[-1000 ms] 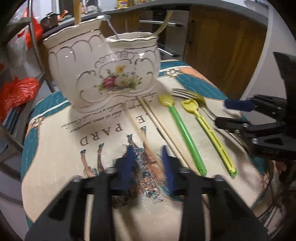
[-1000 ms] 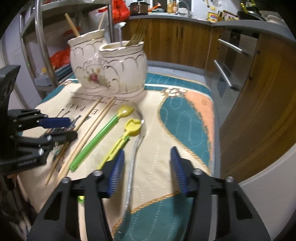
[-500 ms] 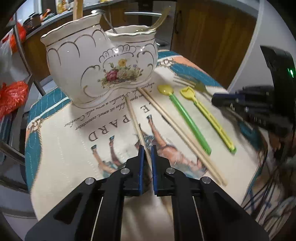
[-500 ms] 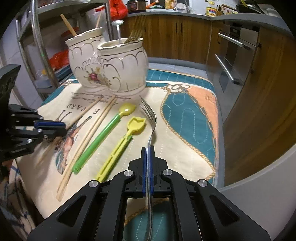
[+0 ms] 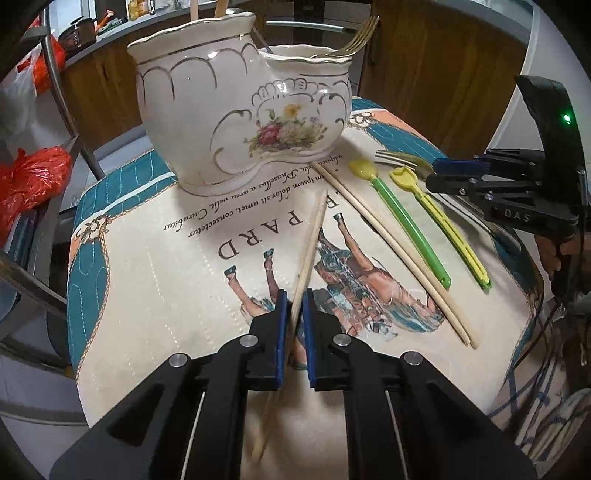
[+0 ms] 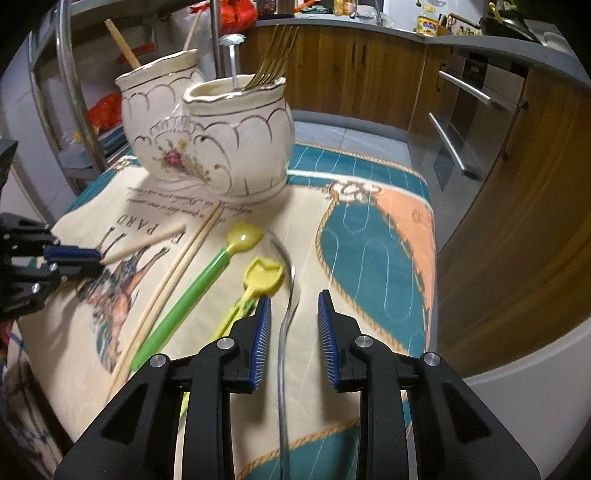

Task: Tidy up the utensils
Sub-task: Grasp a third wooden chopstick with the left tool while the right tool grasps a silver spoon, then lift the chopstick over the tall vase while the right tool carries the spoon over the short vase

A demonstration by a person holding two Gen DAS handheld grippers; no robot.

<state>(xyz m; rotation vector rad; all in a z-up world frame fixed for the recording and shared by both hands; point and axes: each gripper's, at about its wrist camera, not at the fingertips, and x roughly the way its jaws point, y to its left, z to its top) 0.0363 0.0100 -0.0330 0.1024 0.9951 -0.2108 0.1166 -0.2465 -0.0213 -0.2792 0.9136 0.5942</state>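
While clamped on a chopstick [image 5: 312,236], left gripper [image 5: 294,314]; right gripper [image 6: 294,325] jaws apart, straddling fork [image 6: 286,317].

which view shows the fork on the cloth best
Right wrist: the fork runs between the right gripper's open jaws, though blurred. Left wrist shows only its tines, the rest hidden behind that gripper.

Kitchen: brown wooden cabinets [image 6: 369,74] under a grey countertop [image 6: 424,35], built-in steel-handled oven [image 6: 465,122] at right, chrome tube rack [image 6: 66,92] at left.
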